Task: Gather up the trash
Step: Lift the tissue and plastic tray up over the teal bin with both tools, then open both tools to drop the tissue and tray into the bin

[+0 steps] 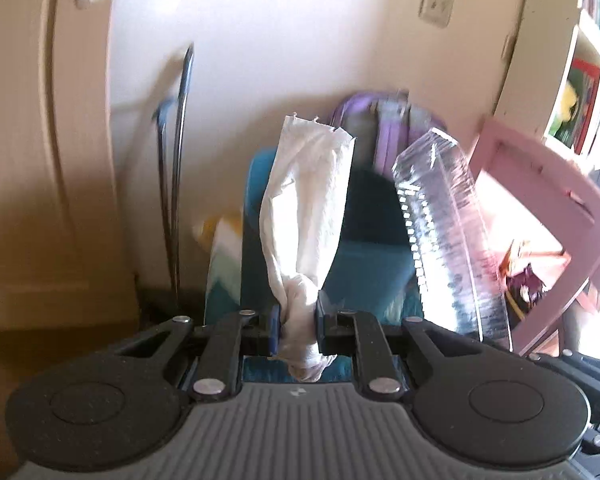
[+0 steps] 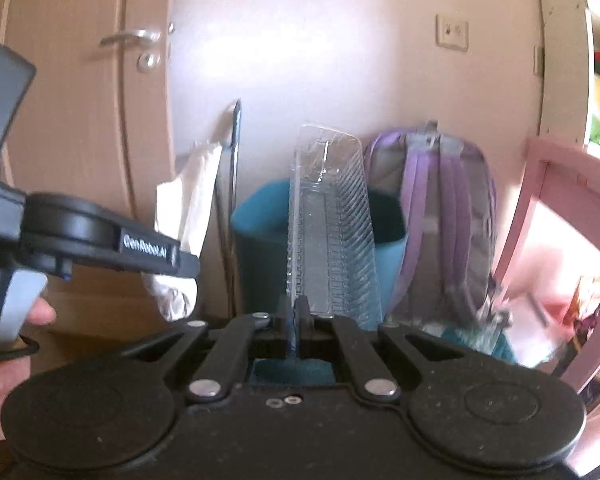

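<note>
My left gripper [image 1: 298,326] is shut on a crumpled white paper tissue [image 1: 306,208] that stands up from its fingers. My right gripper [image 2: 298,316] is shut on the edge of a clear ribbed plastic tray [image 2: 332,224], held upright. Both are held in front of a teal bin [image 2: 260,232] on the floor by the wall; it also shows in the left wrist view [image 1: 364,264]. The plastic tray appears at the right of the left wrist view [image 1: 444,232]. The left gripper with the tissue [image 2: 188,216] shows at the left of the right wrist view.
A purple backpack [image 2: 440,216] leans on the wall right of the bin. A pink chair [image 1: 548,208] stands at the right, a bookshelf [image 1: 588,80] behind it. A wooden door [image 2: 80,120] is at the left, with a thin metal rod [image 2: 234,200] leaning beside it.
</note>
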Tool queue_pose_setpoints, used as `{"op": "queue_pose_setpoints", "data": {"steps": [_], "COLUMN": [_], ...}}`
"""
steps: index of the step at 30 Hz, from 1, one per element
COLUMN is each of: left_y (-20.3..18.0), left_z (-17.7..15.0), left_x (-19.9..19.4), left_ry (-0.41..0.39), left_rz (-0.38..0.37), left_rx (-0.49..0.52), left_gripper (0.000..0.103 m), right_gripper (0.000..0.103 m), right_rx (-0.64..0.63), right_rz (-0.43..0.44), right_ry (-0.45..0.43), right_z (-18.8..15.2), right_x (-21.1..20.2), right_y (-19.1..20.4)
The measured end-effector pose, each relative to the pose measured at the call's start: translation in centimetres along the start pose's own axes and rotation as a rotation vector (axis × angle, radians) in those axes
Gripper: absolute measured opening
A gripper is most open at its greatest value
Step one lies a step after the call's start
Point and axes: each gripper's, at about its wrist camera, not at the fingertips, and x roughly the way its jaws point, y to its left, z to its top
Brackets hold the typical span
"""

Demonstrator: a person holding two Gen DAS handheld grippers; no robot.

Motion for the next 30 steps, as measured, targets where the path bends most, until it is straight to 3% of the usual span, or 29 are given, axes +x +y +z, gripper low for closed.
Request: {"op": "queue_pose_setpoints", "data": {"steps": [6, 11, 17, 30], "left_y": [-1.9, -1.9, -2.0, -1.1], "left_z": [5.4, 7.7, 9.7, 9.3], "left_x": [2.1, 5.7, 10.4, 18.3], "left_ry": [-0.052, -0.047, 0.015, 0.215], "left_rz": [-0.011, -0.008, 0.026, 0.066], "left_rx": [0.007, 0.006, 0.001, -0.002], "left_gripper": [0.017, 0.017, 0.017, 0.017], "right_gripper": [0.000, 0.000, 0.000, 0.001], "right_rx": [-0.020, -0.011, 0.011, 0.020], "right_rz": [-0.008, -0.004, 0.007, 0.042], "right_ry": [-0.064, -0.075, -0.034, 0.123], "right_z": [3.9, 5.9, 5.9, 4.1], "right_x": [2.7, 4.8, 9.3, 15.6], "right_y": [-1.4, -1.8, -3.2, -4.8]}}
